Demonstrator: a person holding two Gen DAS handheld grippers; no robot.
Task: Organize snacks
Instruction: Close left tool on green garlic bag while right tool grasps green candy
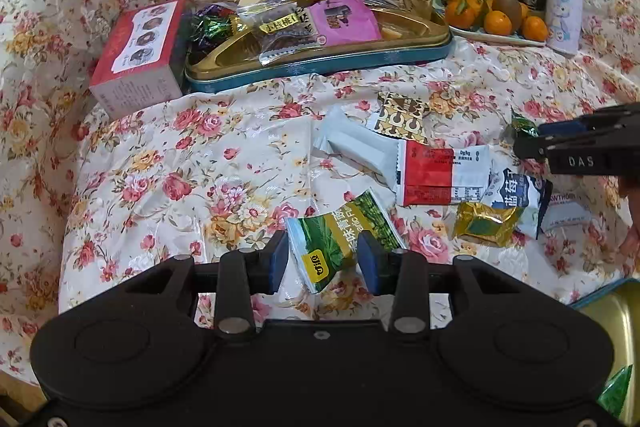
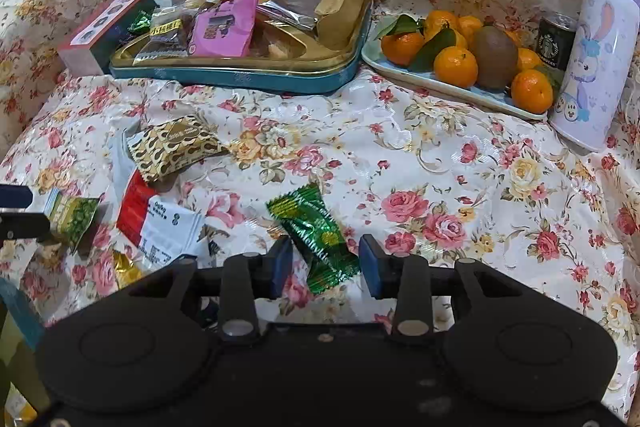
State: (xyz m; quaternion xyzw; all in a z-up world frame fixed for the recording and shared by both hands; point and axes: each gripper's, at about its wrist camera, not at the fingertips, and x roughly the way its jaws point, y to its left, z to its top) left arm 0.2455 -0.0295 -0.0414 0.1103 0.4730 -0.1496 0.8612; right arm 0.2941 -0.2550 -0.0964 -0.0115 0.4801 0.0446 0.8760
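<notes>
My left gripper (image 1: 323, 263) is open, its blue pads on either side of a green-and-yellow pea snack packet (image 1: 340, 235) lying on the floral cloth. My right gripper (image 2: 326, 265) is open around a shiny green candy wrapper (image 2: 316, 239). A gold tin tray with a teal rim (image 1: 320, 65), also in the right wrist view (image 2: 240, 77), holds several packets, among them a pink one (image 1: 344, 19). Loose snacks lie on the cloth: a red-and-white packet (image 1: 444, 179), a white packet (image 1: 356, 147), a gold-patterned packet (image 2: 176, 147), a gold foil candy (image 1: 486, 225) and a blue-and-white packet (image 1: 516, 193).
A red box (image 1: 138, 55) stands left of the tray. A plate of tangerines and a kiwi (image 2: 460, 63), a Starbucks can (image 2: 554, 43) and a lilac rabbit bottle (image 2: 596, 51) stand at the back right. A second tin's corner (image 1: 616, 307) is at the near right.
</notes>
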